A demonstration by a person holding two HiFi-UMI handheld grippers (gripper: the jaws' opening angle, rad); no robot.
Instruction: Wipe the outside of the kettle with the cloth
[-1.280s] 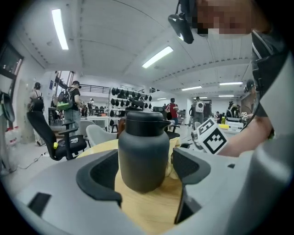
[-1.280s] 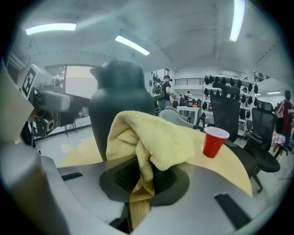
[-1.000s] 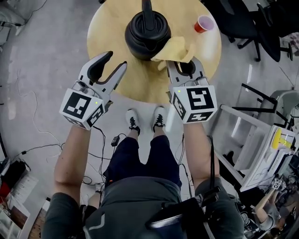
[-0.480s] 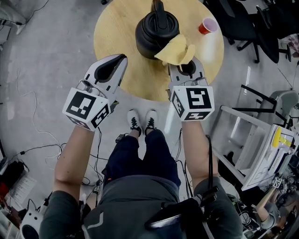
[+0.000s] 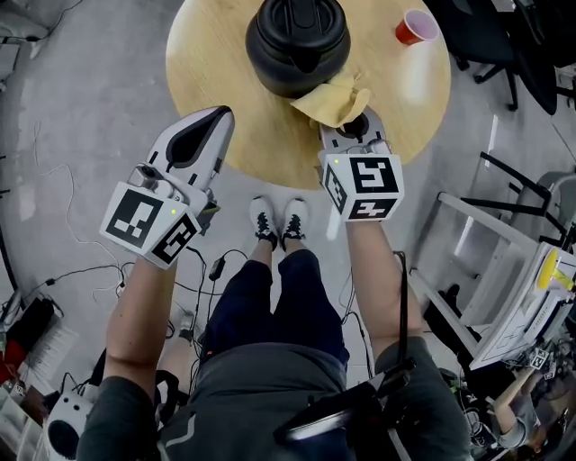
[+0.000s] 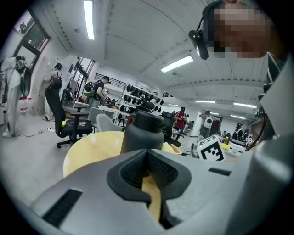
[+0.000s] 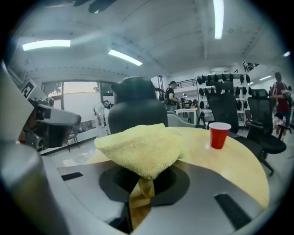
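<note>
Holding cloth (image 5: 333, 97): right gripper (image 5: 354, 131), jaws pinching the near fold; the yellow cloth drapes forward over them.
Cloth position: against the near right side of the kettle (image 5: 298, 45).
Kettle: black, upright, on the far middle of the round wooden table (image 5: 207, 72).
Left gripper (image 5: 214, 117): jaws pressed together, empty, over the table's near left edge, apart from the kettle.
Red cup (image 5: 415, 27): far right on the table, well apart from the kettle.
</note>
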